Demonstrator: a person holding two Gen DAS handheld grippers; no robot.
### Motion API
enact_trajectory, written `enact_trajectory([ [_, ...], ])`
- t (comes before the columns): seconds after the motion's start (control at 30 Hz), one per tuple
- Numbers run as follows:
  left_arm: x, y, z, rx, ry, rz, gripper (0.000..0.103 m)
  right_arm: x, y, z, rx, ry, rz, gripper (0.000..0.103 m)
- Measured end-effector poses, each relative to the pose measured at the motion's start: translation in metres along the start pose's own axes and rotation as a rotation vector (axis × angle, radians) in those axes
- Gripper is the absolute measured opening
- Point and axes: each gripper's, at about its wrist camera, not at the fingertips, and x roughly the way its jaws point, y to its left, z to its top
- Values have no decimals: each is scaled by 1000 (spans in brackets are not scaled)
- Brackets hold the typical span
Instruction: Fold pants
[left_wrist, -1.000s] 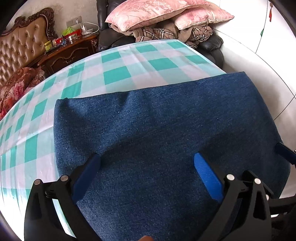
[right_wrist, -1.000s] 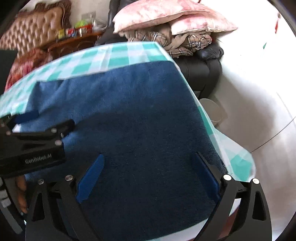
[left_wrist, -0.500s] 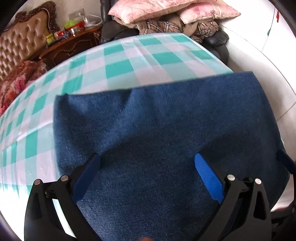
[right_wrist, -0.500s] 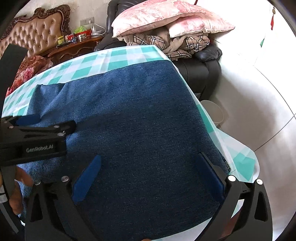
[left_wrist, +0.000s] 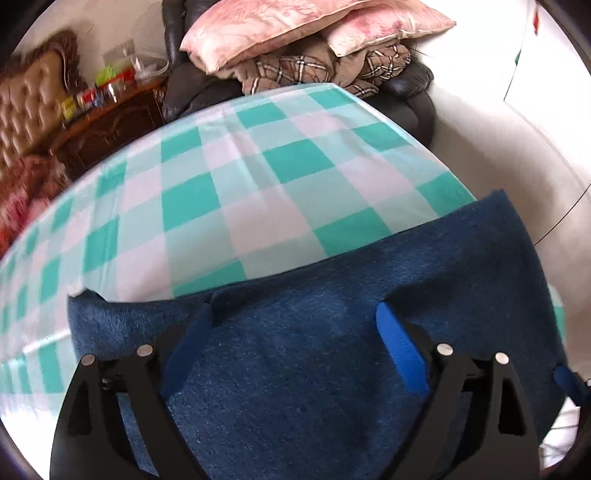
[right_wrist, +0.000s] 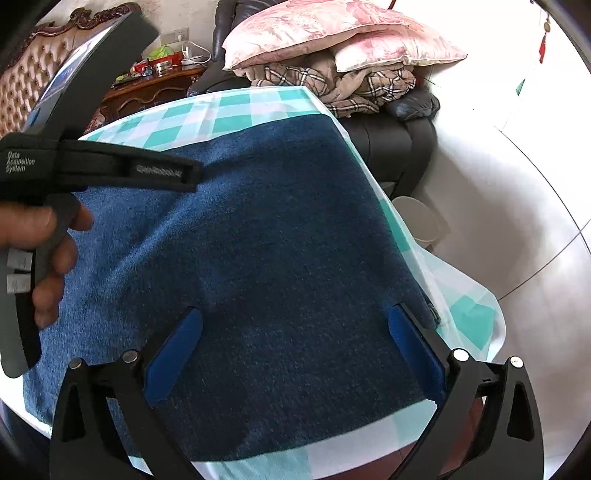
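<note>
Dark blue denim pants (left_wrist: 295, 350) lie folded flat on the green-and-white checked tablecloth (left_wrist: 258, 184). My left gripper (left_wrist: 293, 312) hangs just above the pants' far edge, its jaws closing, with cloth lying beneath and between the blue fingers but not pinched. The right gripper (right_wrist: 295, 312) stands open over the near right part of the pants (right_wrist: 258, 240), close to their right edge, gripping nothing. In the right wrist view the left gripper's black body (right_wrist: 129, 170) shows at the left, held by a person's hand (right_wrist: 48, 240).
Pink pillows (left_wrist: 280, 26) and plaid blankets are piled on a black leather sofa (right_wrist: 388, 144) behind the table. A dark wooden nightstand (left_wrist: 107, 125) with small items stands back left. A white bin (right_wrist: 421, 221) sits on the floor by the table's right edge.
The left gripper has moved toward the pants' far edge, so more checked cloth shows beyond it, and its jaws have narrowed a little. The right gripper has stayed put.
</note>
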Motion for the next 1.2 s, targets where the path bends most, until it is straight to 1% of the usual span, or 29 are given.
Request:
enact_trajectory([
  [0.07, -6, 7, -4, -24, -8, 26, 90, -1, -1, -2, -2, -1, -4, 97],
  [0.13, -16, 19, -16, -63, 0, 58, 89, -3, -3, -5, 4, 1, -8, 97],
  [0.17, -18, 23, -20, -78, 5, 60, 89, -4, -5, -7, 10, 2, -14, 97],
  [0.23, -29, 38, -39, -131, 15, 53, 89, -7, -8, -10, 13, 5, -33, 97],
  [0.33, -55, 56, -69, -186, -8, 64, 89, -15, -20, -14, 43, 6, -99, 97],
  [0.4, -80, 64, -90, -215, -41, 57, 90, -23, -34, -19, 91, 11, -91, 97],
  [0.47, -111, 64, -116, -235, -93, 45, 91, -36, -41, -23, 109, -3, -80, 97],
  [0.5, -121, 61, -124, -237, -109, 42, 94, -44, -41, -25, 105, -17, -87, 97],
  [0.57, -146, 48, -145, -215, -144, 19, 97, -61, -39, -27, 98, -42, -88, 97],
  [0.63, -166, 35, -157, -183, -172, 1, 97, -81, -37, -30, 118, -70, -67, 97],
  [0.7, -182, 21, -165, -146, -200, -9, 101, -93, -34, -29, 126, -89, -57, 97],
  [0.73, -189, 16, -168, -140, -211, -14, 101, -100, -32, -30, 131, -97, -47, 97],
  [0.8, -199, 8, -171, -130, -221, -49, 101, -107, -29, -29, 133, -104, -27, 97],
  [0.83, -203, 1, -171, -106, -233, -51, 101, -111, -26, -29, 126, -111, -27, 97],
  [0.93, -209, -6, -170, -107, -248, -36, 101, -117, -23, -30, 113, -119, -32, 97],
  [1.03, -212, -13, -170, -94, -260, 28, 101, -118, -22, -31, 111, -115, -31, 97],
  [1.1, -210, -11, -169, -109, -249, 21, 101, -118, -21, -31, 108, -114, -32, 97],
  [1.2, -210, -10, -169, -112, -248, 35, 101, -117, -22, -32, 111, -112, -36, 97],
])
